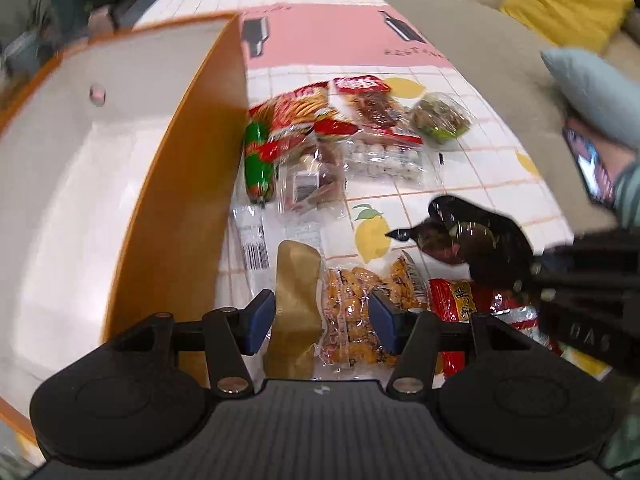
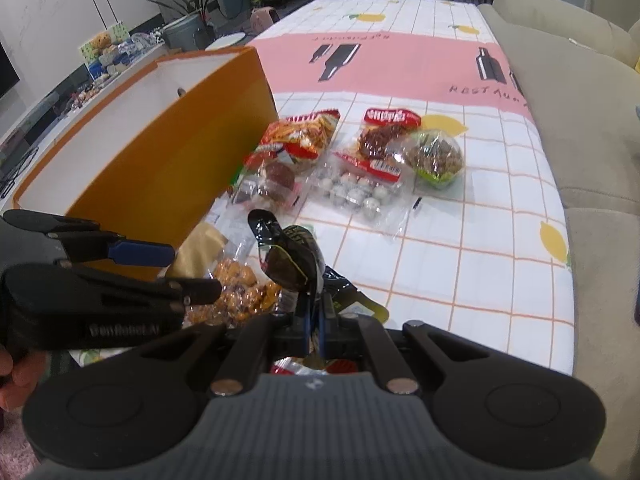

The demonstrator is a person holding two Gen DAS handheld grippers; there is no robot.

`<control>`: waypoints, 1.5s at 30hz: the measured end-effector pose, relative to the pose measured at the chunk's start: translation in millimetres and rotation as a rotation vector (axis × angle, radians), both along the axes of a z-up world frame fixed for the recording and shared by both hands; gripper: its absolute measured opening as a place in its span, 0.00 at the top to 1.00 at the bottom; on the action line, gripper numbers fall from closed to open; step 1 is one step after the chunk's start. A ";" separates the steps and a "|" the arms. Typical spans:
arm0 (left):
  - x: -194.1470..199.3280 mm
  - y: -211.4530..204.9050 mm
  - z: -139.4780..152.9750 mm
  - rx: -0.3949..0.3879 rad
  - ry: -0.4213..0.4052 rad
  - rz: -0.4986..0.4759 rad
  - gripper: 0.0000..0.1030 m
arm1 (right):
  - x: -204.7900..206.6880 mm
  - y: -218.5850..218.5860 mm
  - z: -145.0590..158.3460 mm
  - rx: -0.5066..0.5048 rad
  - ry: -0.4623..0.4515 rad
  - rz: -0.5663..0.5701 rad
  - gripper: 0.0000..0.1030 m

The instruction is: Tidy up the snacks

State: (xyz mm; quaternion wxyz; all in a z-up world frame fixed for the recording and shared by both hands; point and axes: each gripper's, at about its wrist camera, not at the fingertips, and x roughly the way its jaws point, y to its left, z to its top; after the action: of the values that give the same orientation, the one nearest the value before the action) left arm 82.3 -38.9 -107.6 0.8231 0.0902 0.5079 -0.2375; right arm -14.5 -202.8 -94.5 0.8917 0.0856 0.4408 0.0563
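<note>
Lemon-print cloth with a wide pink band covers the worktop [image 2: 460, 264], and a beige sofa [image 2: 580, 112] runs along its right edge.

A dark glossy snack bag [image 2: 290, 258] is pinched by the right hand-held gripper [image 2: 314, 330], whose blue pads are pressed together on the lower end of the bag. The bag stands up from the fingers, above the near part of the worktop. In the left wrist view this same bag [image 1: 476, 240] appears at the right, with the black body of the right tool beside it.

The left hand-held gripper [image 1: 322, 322] has its jaws apart. It hangs over a clear pack of orange-brown nuts [image 1: 360, 308] and a tan paper packet [image 1: 298, 296]; both lie under the gap, but the pads are not pressing on them. A red packet [image 1: 454, 298] lies just right of the nuts, near the close edge.

Further toward the middle of the worktop lies a loose group: a red cracker bag [image 2: 304, 132], a red pack of dark dried pieces [image 2: 386, 130], a clear bag of small grey-white balls [image 2: 360, 192], and a green-rimmed bag of mixed nuts [image 2: 434, 158]. A green and red tube [image 1: 258, 160] lies against the box.

An orange box [image 2: 168, 160] with a white inside stands along the left edge, touching the group of snacks.
</note>
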 end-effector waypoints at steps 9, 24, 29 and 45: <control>6.1 16.7 -14.0 -0.122 0.091 0.071 0.43 | 4.9 5.0 -14.7 -0.004 0.045 0.010 1.00; -8.8 11.1 25.9 -0.184 -0.046 0.024 1.00 | 4.4 6.7 -11.9 -0.004 0.018 -0.004 1.00; -17.4 7.4 47.0 -0.203 -0.105 0.001 1.00 | 0.2 5.5 -0.6 -0.009 -0.018 -0.022 1.00; -24.1 -0.8 76.1 -0.143 -0.208 -0.124 0.95 | -7.2 4.6 22.2 -0.010 -0.071 -0.045 1.00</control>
State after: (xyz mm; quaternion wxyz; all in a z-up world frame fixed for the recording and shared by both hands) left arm 58.2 -39.7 -31.5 0.8594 0.0866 0.3949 -0.3131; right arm -21.7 -198.2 -72.4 0.9082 0.0891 0.4073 0.0371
